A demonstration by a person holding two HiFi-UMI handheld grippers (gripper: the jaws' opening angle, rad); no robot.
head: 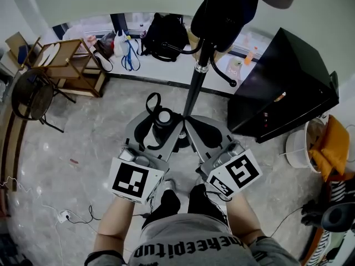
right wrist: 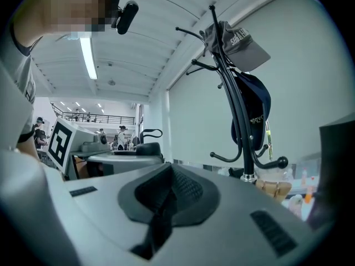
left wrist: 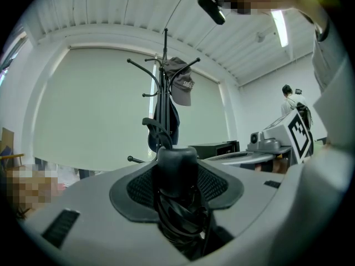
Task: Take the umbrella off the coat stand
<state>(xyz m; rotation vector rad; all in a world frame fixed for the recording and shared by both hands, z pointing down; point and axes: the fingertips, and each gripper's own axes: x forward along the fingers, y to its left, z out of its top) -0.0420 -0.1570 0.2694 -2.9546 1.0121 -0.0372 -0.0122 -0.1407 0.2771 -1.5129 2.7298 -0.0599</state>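
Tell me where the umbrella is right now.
In the head view, the umbrella stands upright near the middle, clamped in the left gripper, just left of the coat stand pole and clear of its hooks.

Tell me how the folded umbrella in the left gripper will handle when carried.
The umbrella is folded short, so it probably carries stiff and fairly light. Its bunched fabric sits between the pads of the left gripper, likely a soft, non-slippery hold. Its strap loops free and may snag a hook of the coat stand.
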